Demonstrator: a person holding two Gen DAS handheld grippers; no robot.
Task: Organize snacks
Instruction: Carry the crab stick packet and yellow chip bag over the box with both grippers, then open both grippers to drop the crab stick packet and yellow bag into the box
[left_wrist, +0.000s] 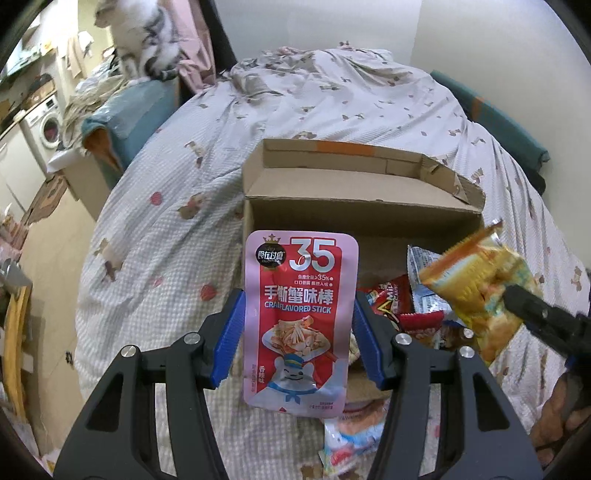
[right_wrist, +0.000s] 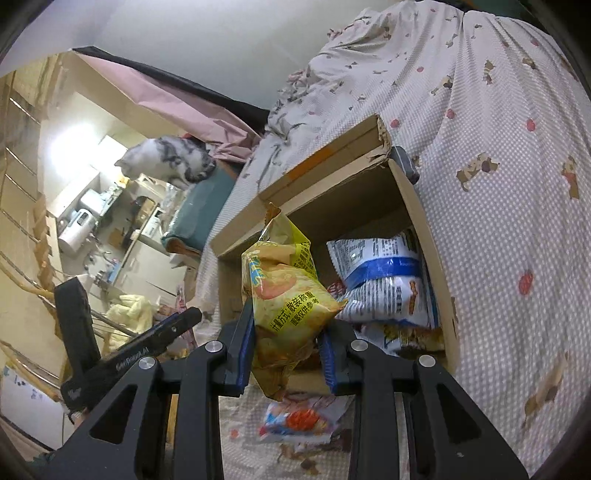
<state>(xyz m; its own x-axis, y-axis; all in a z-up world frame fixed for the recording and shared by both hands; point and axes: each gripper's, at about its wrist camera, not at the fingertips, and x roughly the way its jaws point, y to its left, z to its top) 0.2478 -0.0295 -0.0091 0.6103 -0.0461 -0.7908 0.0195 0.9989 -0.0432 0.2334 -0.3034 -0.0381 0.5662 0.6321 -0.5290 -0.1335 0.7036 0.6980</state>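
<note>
We see a pink and red crab stick packet (left_wrist: 300, 321) standing upright between the blue pads of the left gripper (left_wrist: 299, 332), which pinch it by both side edges. Just beyond those fingertips sits an open cardboard box (left_wrist: 365, 199) on a bed covered with a patterned sheet (left_wrist: 177, 192). To the right of the left claw, a yellow snack bag (left_wrist: 476, 291) hangs over the box, gripped by the black tip of the right gripper (left_wrist: 532, 310).

The right wrist view shows that grip closely: the right gripper (right_wrist: 286, 354) is pressed onto the crumpled yellow snack bag (right_wrist: 288, 302), its pads squeezing the lower half while the top rises above the fingertips. Only this view shows how the box (right_wrist: 436, 266) is filled: ahead and to the right of the claw, a white and blue packet (right_wrist: 384, 280) leans against the far wall, with more wrappers under it. Below the jaws, a small red and blue packet (right_wrist: 295, 421) lies loose on the sheet outside the box. To the left of this claw we see the black body of the left gripper (right_wrist: 147, 347), though not its pads.

Only the left wrist view gives the printed front of the crab stick packet and red wrappers (left_wrist: 395, 299) inside the box, to the right of its claw. Both views catch a grey and white cat (left_wrist: 144, 33) far off to the left, beyond the bed.
</note>
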